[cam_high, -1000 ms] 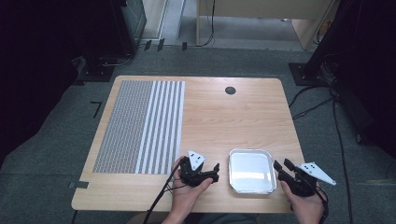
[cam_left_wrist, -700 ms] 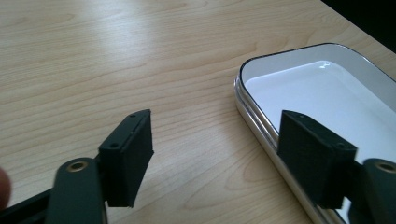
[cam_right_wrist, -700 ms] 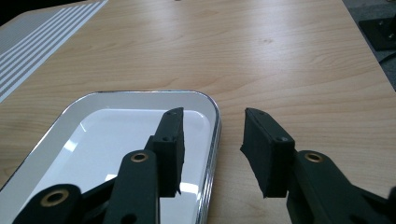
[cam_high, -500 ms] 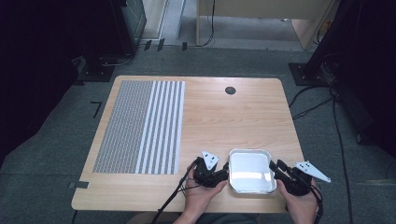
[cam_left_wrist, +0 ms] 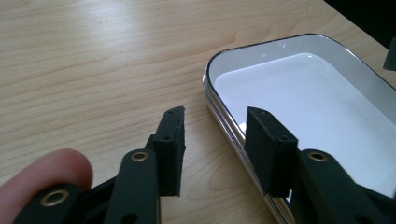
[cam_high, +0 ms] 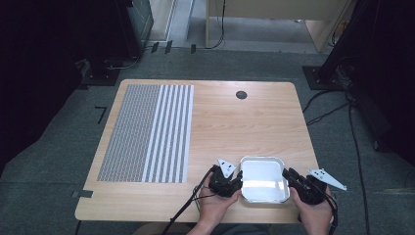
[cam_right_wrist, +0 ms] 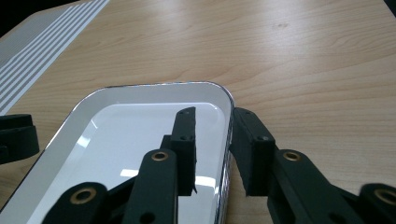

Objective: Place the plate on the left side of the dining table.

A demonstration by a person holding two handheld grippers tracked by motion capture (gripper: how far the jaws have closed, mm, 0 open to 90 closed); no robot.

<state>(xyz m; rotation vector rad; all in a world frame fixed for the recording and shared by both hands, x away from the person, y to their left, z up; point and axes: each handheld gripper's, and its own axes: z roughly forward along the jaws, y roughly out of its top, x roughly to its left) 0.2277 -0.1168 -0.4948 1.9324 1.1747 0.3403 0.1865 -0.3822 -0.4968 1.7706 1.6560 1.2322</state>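
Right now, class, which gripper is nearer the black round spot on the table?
Left. The left gripper sits nearly straight below the spot; the right gripper is farther aside.

Your left gripper [cam_left_wrist: 212, 140] is closing its jaws astride the white tray's [cam_left_wrist: 299, 93] near rim, not yet pinching.

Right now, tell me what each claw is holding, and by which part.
Nothing is firmly gripped yet. The left claw and the right claw each straddle an opposite side rim of the white tray, jaws just closing but gaps remain.
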